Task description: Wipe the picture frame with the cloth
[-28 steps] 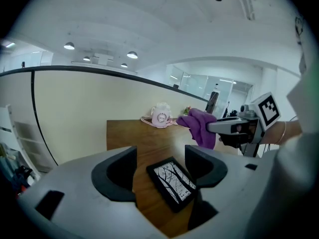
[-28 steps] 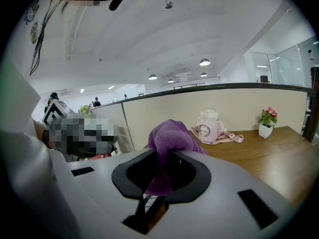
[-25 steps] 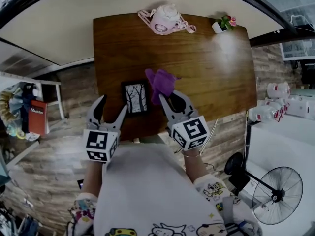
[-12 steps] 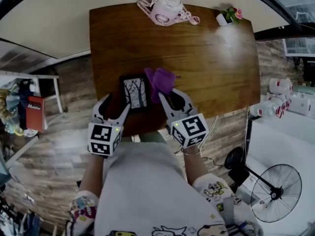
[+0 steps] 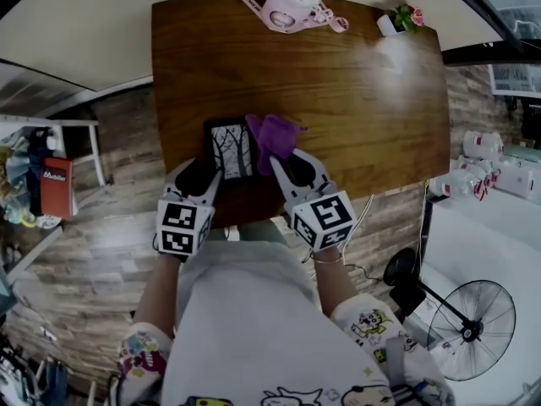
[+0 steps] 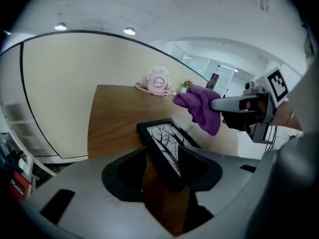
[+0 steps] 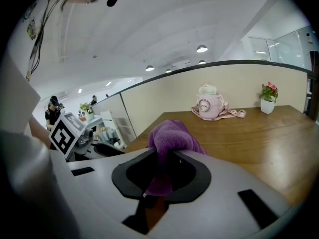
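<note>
Head view: wooden bench (image 5: pixel 363 100). The picture frame (image 5: pixel 230 148) stands near its front edge, and the purple cloth (image 5: pixel 275 134) is just right of the frame and touching it. The left tongs (image 5: pixel 201 174) sit at the frame's lower left and the right tongs (image 5: pixel 286 163) hold the cloth. A pink strapped bottle (image 5: pixel 287 7) and a small potted plant (image 5: pixel 397 19) are at the far edge, well apart from the frame.

Left gripper view: the left tongs (image 6: pixel 162 166) are closing on the picture frame (image 6: pixel 167 141). Its near end is between the jaws, with both pads against it. The frame is tilted. The cloth (image 6: pixel 199 106) hangs from the right tongs (image 6: pixel 219 103), above and right of the frame.

Right gripper view: the right tongs (image 7: pixel 162 171) are clamped on the cloth (image 7: pixel 169 136), which bunches out past the tips. The bottle (image 7: pixel 210 103) and plant (image 7: pixel 268 96) are behind it.
</note>
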A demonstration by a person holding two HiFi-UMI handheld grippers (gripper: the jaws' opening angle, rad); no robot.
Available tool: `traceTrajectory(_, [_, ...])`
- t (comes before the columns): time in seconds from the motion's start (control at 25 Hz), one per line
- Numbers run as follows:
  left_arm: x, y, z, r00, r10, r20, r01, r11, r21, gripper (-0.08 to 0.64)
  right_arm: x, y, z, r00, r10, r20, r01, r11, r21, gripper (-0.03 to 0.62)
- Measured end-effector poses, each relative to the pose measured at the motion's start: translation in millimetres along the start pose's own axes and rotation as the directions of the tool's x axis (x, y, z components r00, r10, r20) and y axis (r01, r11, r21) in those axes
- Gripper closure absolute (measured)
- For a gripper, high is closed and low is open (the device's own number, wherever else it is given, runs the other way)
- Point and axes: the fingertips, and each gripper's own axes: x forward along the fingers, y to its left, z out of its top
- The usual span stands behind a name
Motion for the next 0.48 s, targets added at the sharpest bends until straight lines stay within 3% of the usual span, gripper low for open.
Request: traceTrajectory(0.48, [19.1,-0.2,-11.6,0.999,0.009,-0.035,-0.012,0.998,-0.060,0.430,1.3,-1.7,-6.4,1.000,-0.011,-0.007,0.011,1.000,0.012,0.546])
